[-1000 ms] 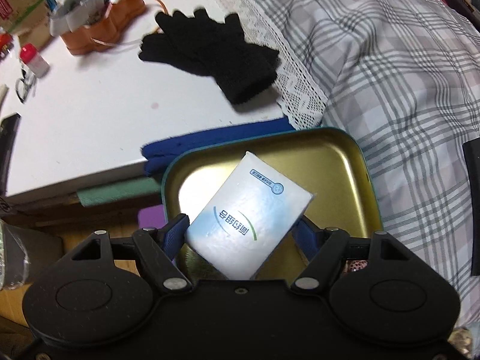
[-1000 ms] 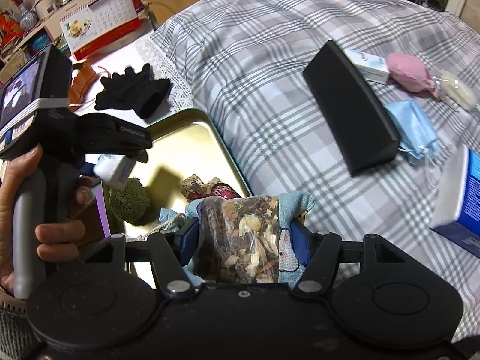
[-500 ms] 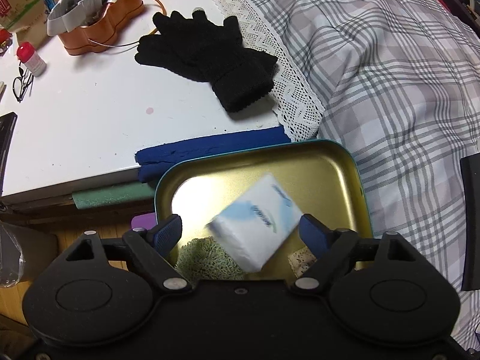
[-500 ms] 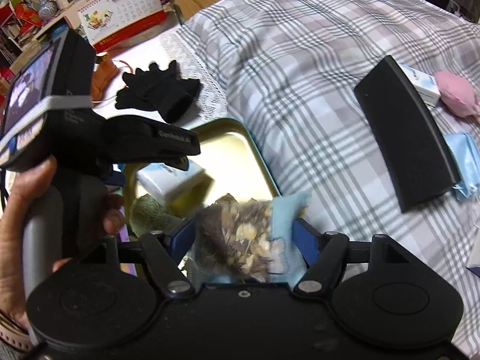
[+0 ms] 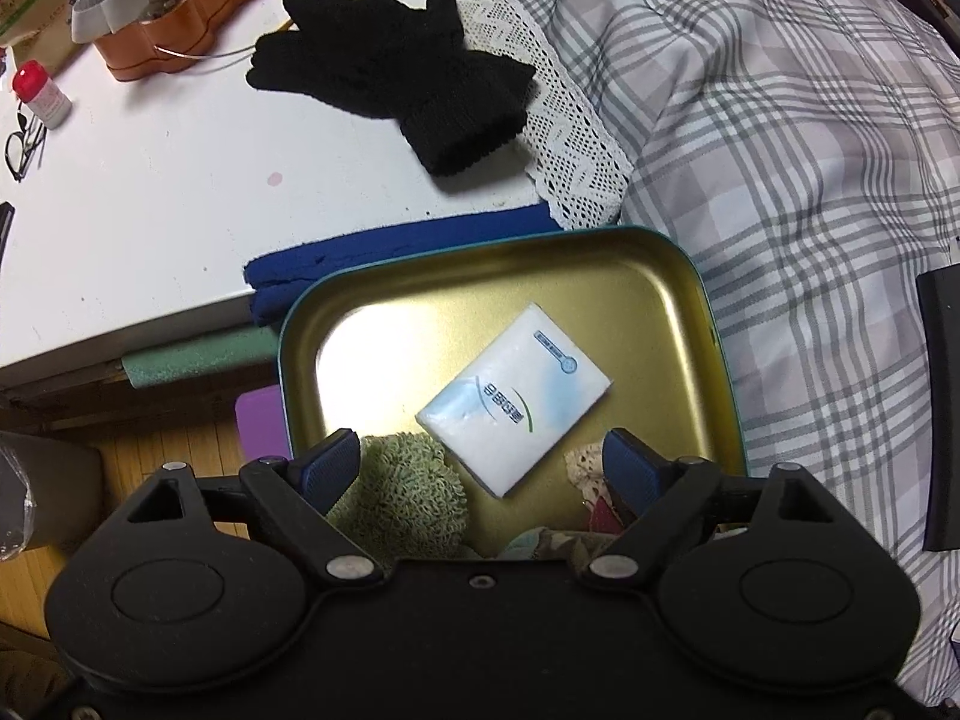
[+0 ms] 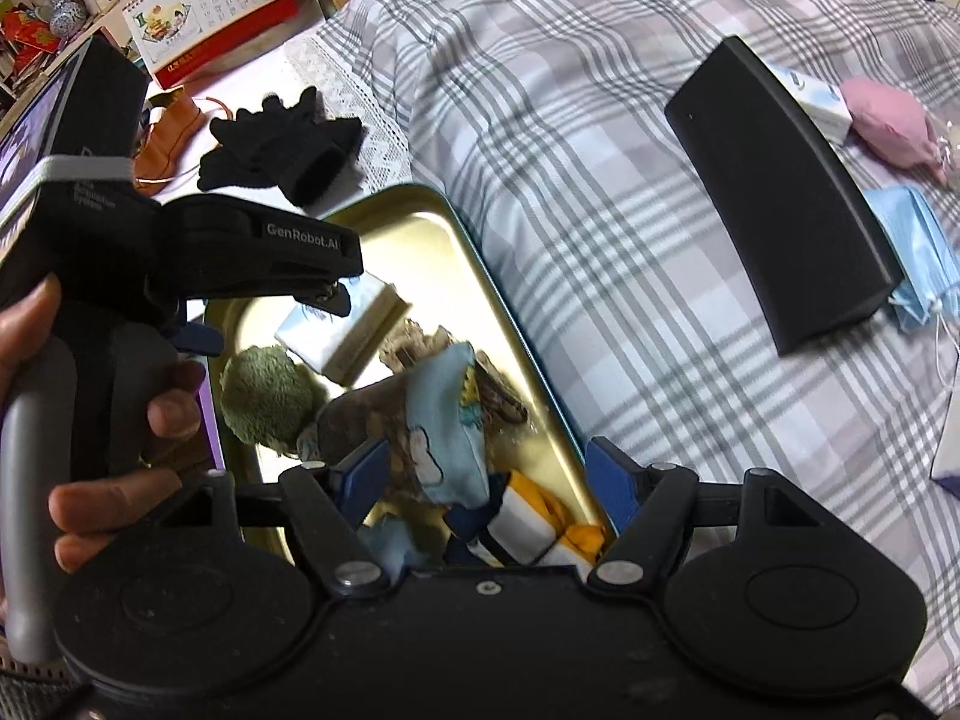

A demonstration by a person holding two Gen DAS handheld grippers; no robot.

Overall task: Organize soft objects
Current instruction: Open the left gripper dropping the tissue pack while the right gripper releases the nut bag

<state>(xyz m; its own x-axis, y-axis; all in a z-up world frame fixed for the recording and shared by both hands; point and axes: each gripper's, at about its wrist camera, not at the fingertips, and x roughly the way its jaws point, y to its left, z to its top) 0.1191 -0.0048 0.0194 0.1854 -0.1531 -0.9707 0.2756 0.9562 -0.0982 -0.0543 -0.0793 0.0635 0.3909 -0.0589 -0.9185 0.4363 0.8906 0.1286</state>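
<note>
A gold tin tray (image 5: 420, 312) lies on the plaid bedspread. In it a white-and-blue tissue pack (image 5: 516, 408) lies flat beside a green fluffy piece (image 5: 402, 492). My left gripper (image 5: 480, 450) hovers above them, its jaws opening, its pads clear of the pack. In the right wrist view a blue cloth pouch of dried petals (image 6: 432, 420) rests tilted in the tray (image 6: 516, 336), between the spread fingers of my right gripper (image 6: 486, 459), with the right pad well clear of it. The tissue pack (image 6: 342, 330) and green piece (image 6: 264, 390) lie behind it.
Black gloves (image 5: 408, 72) and an orange tin (image 5: 174, 30) sit on the white table, and a blue cloth (image 5: 372, 252) lies under the tray's far edge. On the bedspread are a black curved case (image 6: 780, 198), a blue face mask (image 6: 918, 252) and a pink pouch (image 6: 888, 120). A hand (image 6: 90, 480) grips the left gripper's handle.
The left jaws spread and the tissue pack dropped from them to lie flat in the tray. The right jaws widened and the petal pouch tipped down into the tray.
</note>
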